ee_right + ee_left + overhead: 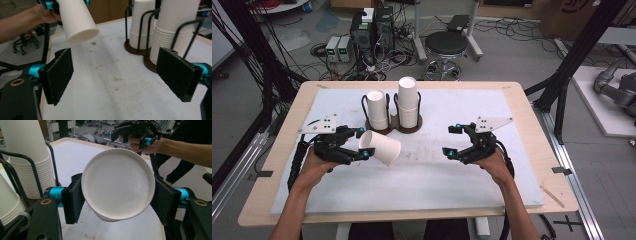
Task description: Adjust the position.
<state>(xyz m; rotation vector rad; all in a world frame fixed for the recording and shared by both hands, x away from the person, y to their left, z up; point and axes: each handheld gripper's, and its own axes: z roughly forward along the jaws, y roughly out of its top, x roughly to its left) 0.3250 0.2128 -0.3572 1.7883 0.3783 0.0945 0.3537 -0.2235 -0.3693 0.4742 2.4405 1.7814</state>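
A white paper cup [381, 146] hangs on its side above the table, its base pointing right, with my left gripper [363, 142] shut on its rim end. In the left gripper view the cup's round bottom [117, 183] faces the camera between the two black pads [73, 201]. My right gripper [453, 141] stands open at the right of the table with nothing between its pads [58, 75]. In the right gripper view the held cup [77, 18] shows at upper left. Two stacks of white cups [377, 110] [408, 101] stand in a dark wire holder [394, 122] behind.
A white mat [437, 170] covers the wooden table [522, 95]. Beyond the far edge are a black stool [446, 45], computer boxes [372, 30] and cables on the floor. Black frame posts [572, 65] stand at both sides.
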